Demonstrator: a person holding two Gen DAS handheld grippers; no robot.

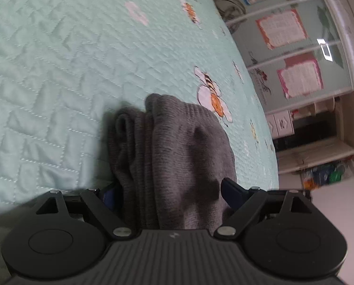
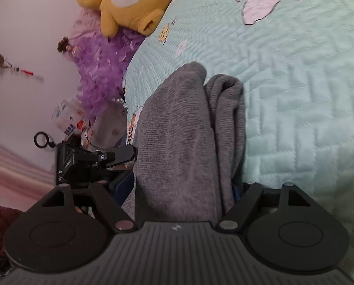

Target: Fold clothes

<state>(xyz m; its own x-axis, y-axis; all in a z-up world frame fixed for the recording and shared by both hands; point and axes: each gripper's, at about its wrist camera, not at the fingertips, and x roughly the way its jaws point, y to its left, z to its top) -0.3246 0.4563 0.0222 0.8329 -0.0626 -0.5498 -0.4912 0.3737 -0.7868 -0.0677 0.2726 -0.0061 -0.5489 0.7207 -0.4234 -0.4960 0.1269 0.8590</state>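
Observation:
A grey knitted garment (image 1: 177,142) lies bunched in thick folds on the mint quilted bedspread (image 1: 58,71). In the left wrist view it runs from the bed straight back between the jaws of my left gripper (image 1: 170,194), which stand wide apart. The right finger (image 1: 231,193) shows clear beside the cloth, and the left one is half hidden behind a fold. In the right wrist view the same grey garment (image 2: 177,130) fills the gap of my right gripper (image 2: 179,187). Its jaws are also spread wide, and both dark blue fingertips are mostly covered by cloth.
A yellow plush toy (image 2: 127,2) and a purple frilly thing (image 2: 101,71) lie at the bed's edge. A black clamp-like device (image 2: 91,161) stands close left of the right gripper. Beyond the bed stand glass panels with posters (image 1: 295,47) and shelves (image 1: 319,147).

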